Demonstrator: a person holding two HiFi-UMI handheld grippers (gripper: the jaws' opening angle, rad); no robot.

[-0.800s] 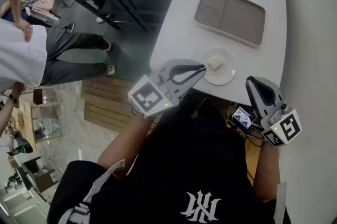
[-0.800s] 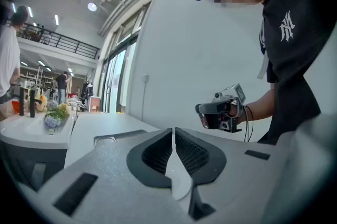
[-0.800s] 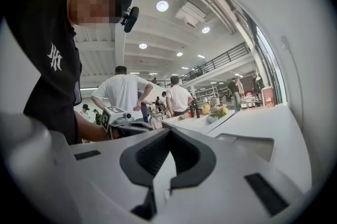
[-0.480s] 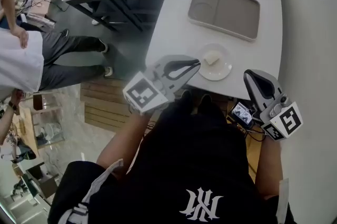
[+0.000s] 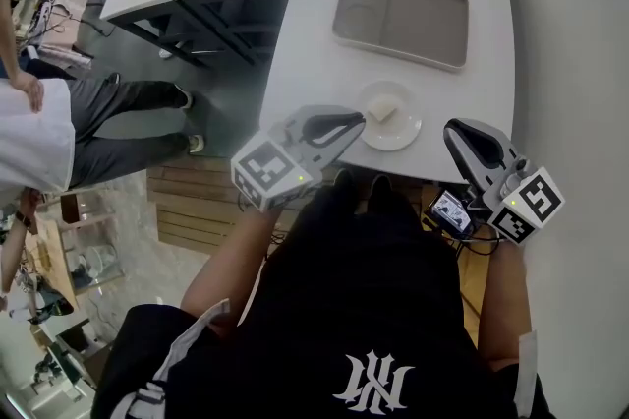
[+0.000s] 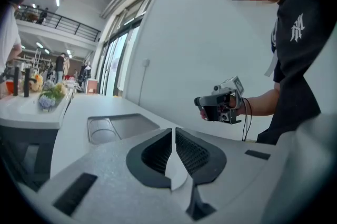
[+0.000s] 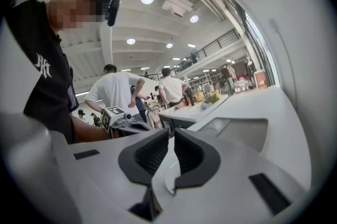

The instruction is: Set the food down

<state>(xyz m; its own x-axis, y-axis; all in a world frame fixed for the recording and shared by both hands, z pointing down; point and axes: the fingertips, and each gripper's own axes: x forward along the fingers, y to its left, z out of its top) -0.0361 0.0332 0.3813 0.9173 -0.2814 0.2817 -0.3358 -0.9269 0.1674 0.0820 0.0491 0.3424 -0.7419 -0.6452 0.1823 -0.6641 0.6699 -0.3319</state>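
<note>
Both claws are pressed together with nothing in them: the left claw (image 5: pixel 346 122) hovers right at the rim of the small white plate (image 5: pixel 411 127), and the right claw (image 5: pixel 462 140) hangs just off the bench's (image 5: pixel 314 43) near edge. The pale chunk of food (image 5: pixel 381 111) sits on that plate, parked close to the person within reach of either claw. The grey divided tray (image 5: pixel 400 17) waits farther back, so the food looks set down, unless the tray is its real destination.

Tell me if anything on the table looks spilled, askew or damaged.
Nothing stands out. The food sits on the small plate near the front edge of the table, and the empty tray lies flat beyond it. No spill shows.
</note>
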